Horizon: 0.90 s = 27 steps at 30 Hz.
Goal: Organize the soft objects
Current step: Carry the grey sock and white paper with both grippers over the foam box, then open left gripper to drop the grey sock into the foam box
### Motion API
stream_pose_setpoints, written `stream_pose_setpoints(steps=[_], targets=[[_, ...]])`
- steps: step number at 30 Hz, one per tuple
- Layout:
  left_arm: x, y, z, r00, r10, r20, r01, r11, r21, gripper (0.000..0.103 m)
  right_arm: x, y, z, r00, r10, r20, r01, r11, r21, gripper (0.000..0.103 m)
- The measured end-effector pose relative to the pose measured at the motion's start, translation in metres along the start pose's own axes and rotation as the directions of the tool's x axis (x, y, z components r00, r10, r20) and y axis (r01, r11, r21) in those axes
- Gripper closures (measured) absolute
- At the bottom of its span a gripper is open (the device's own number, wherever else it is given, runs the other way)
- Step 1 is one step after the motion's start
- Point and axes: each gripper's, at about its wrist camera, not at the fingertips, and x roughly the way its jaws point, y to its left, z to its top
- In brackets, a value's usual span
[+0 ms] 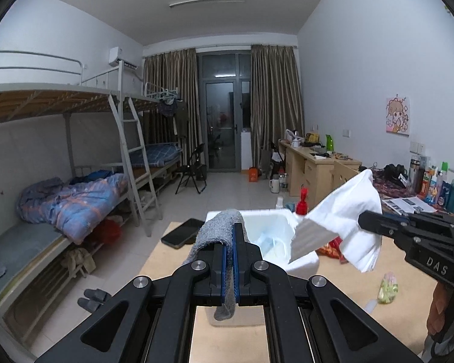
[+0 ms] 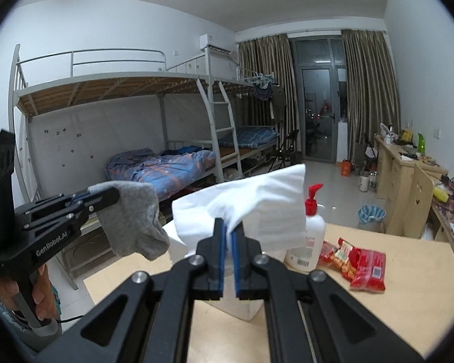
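My left gripper [image 1: 233,227] is shut on a grey sock [image 1: 216,230], which drapes over its fingers above a white foam box [image 1: 275,220]. In the right wrist view the left gripper [image 2: 113,195] shows at the left with the sock [image 2: 133,220] hanging from it. My right gripper [image 2: 229,227] is shut on a white tissue pack [image 2: 251,205], held above the box [image 2: 242,305]. In the left wrist view the right gripper [image 1: 361,220] holds the pack [image 1: 345,211] at the right of the box. A blue face mask [image 1: 268,242] lies inside the box.
A wooden table [image 2: 378,317] carries a pump bottle [image 2: 307,239], red snack packets [image 2: 360,263], a black phone [image 1: 183,232] and a small green-pink bag [image 1: 388,287]. Bunk beds [image 1: 75,181] stand at the left. Desks [image 1: 311,163] line the right wall.
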Motion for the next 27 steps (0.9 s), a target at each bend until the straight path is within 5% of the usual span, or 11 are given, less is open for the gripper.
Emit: stream_pose_setpoints(steps=[14,27], targets=[[0.059,-0.006,0.024,0.999,-0.043,-0.011,0.043,0.999,0.006,0.1,0.022,-0.02,0.011,0.999,-0.042,0.006,0.042,0.999,-0.008,0.096],[0.149,-0.013,0.011,0.98,-0.1,-0.172,0.097,0.995,-0.022,0.1,0.036,-0.036,0.003,0.996,-0.082,-0.02,0.082,0.996,0.016,0.096]])
